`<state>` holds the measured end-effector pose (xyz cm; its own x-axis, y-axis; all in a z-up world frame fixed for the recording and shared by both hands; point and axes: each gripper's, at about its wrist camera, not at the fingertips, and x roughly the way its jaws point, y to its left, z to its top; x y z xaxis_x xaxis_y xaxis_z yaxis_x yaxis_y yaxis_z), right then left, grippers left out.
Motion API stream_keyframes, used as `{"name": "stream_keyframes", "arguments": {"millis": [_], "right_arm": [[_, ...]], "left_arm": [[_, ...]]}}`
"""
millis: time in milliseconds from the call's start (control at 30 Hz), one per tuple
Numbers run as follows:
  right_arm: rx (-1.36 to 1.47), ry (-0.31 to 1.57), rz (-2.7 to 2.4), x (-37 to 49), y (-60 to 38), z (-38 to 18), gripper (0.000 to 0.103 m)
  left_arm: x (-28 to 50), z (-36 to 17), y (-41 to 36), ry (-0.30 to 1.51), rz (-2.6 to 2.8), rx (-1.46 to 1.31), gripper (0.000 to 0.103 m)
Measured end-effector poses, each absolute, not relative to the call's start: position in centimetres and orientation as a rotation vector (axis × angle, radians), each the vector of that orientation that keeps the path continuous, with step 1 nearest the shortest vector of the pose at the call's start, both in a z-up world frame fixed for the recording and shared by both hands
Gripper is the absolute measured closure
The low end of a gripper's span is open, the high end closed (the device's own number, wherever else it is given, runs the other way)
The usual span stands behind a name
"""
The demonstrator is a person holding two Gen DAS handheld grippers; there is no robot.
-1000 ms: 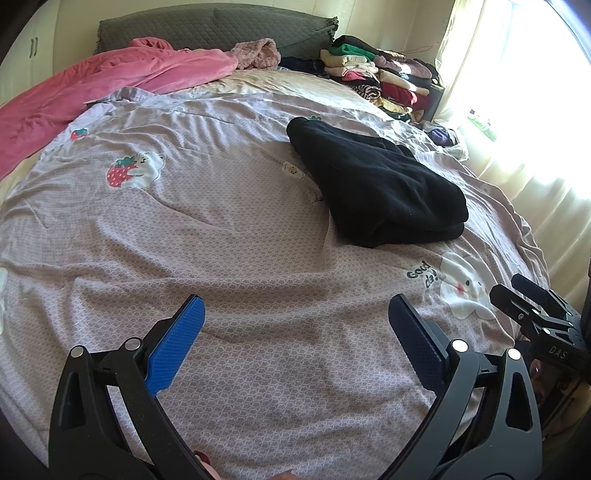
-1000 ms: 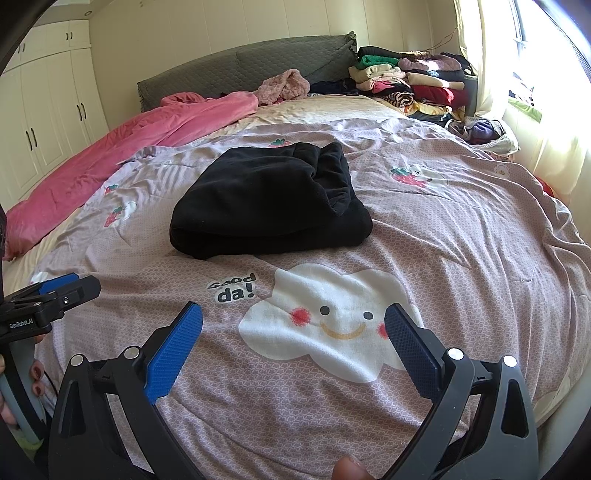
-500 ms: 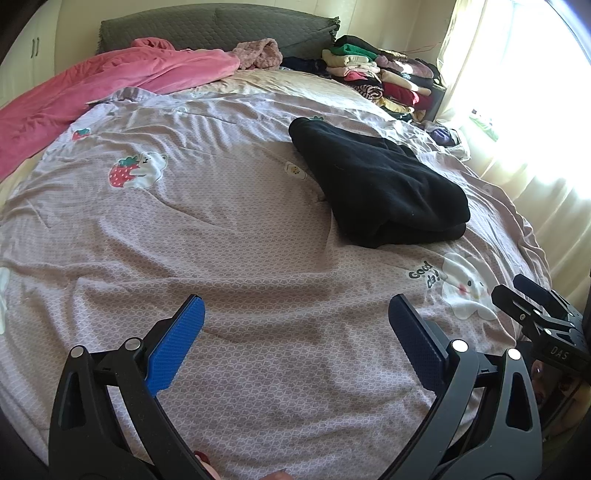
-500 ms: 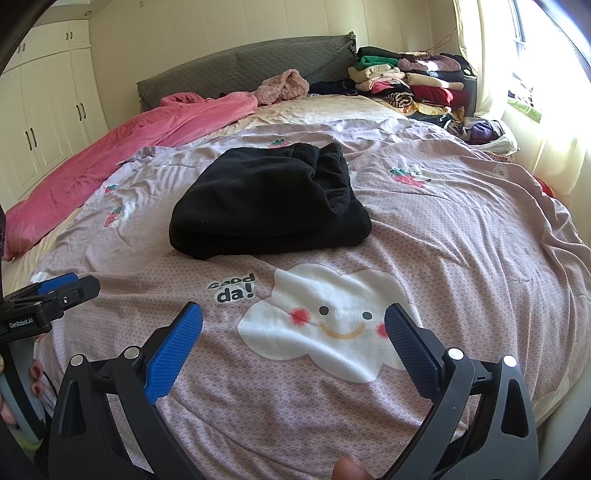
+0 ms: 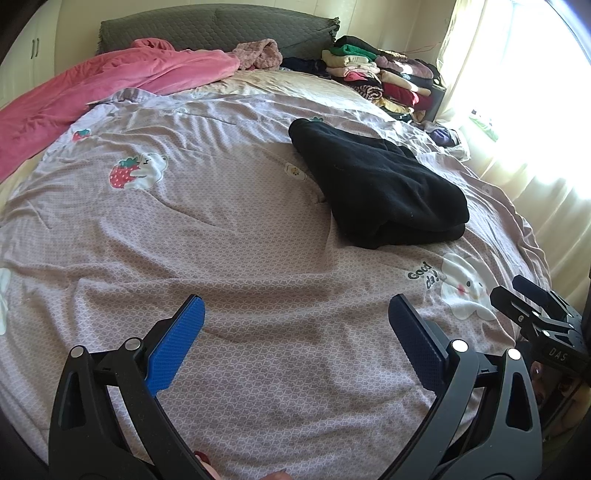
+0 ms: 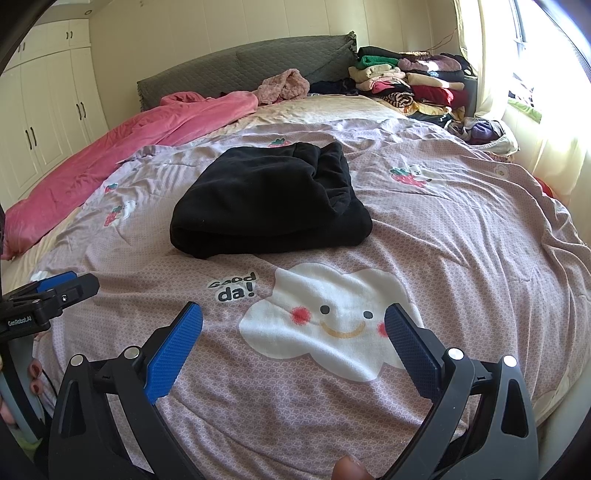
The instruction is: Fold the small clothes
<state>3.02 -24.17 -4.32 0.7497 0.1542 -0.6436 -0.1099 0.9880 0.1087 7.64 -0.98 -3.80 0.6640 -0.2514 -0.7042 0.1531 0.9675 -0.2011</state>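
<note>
A folded black garment (image 5: 376,188) lies on the lilac bedspread (image 5: 221,236), right of centre in the left wrist view and straight ahead in the right wrist view (image 6: 269,203). My left gripper (image 5: 295,321) is open and empty, low over the near bedspread, well short of the garment. My right gripper (image 6: 293,325) is open and empty over the white cloud print (image 6: 332,325), just in front of the garment. Each gripper shows at the edge of the other's view: the right one (image 5: 532,314), the left one (image 6: 62,288).
A pink blanket (image 5: 92,92) lies along the far left. A pile of folded clothes (image 5: 373,77) sits at the far right by the grey headboard (image 5: 214,26). A bright curtained window (image 5: 535,110) is on the right. White wardrobes (image 6: 44,110) stand left.
Both grippers stay open and nearly still. The left view has drifted slightly, so the black garment sits a touch higher and further right in it.
</note>
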Motion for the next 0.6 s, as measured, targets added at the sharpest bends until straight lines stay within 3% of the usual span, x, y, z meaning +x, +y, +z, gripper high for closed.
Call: {"name": "stream_keyframes", "arguments": {"millis": [600], "right_arm": [[0.069,0.701,0.13,2.8,-24.57,-3.86,0.005]], "left_arm": [[7.93,-3.67,-0.91,0.82,-0.27,-0.144,0.01]]}}
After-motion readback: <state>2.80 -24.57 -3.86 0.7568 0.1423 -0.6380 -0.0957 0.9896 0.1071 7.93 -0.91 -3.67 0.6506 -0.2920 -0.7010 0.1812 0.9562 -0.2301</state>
